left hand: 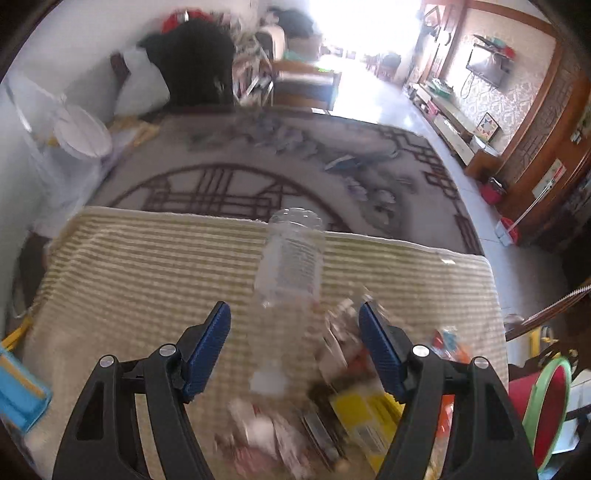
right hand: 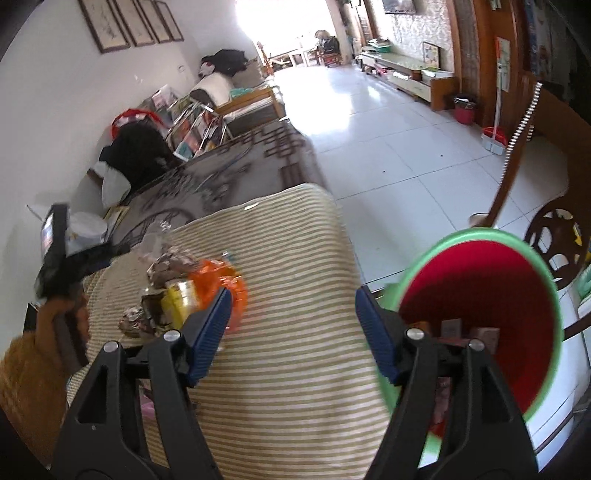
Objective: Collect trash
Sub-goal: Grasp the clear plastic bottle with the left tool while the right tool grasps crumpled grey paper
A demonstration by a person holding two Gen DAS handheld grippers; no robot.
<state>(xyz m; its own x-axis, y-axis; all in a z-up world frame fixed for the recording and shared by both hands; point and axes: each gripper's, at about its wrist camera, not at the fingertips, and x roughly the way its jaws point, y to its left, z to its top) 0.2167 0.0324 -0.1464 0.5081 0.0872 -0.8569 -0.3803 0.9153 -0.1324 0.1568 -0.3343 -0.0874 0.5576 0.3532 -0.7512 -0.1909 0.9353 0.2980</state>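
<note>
Clear bottle (left hand: 290, 258) wears a printed label (text unreadable).

You're in a long living room: white tiled floor (right hand: 388, 147), glare from a bright opening (right hand: 280, 29) at the far end. White wall (right hand: 55, 110) on one side with framed pictures (right hand: 129, 22), a sofa (right hand: 236, 99) piled with clothes beneath it. Patterned grey rug (left hand: 280, 166) beyond the striped cloth (right hand: 295, 295). Opposite side: low TV cabinet (right hand: 402, 74), wall-mounted TV (left hand: 485, 68), wood panelling (left hand: 546, 147), a carved wooden chair (right hand: 554, 243).
</note>
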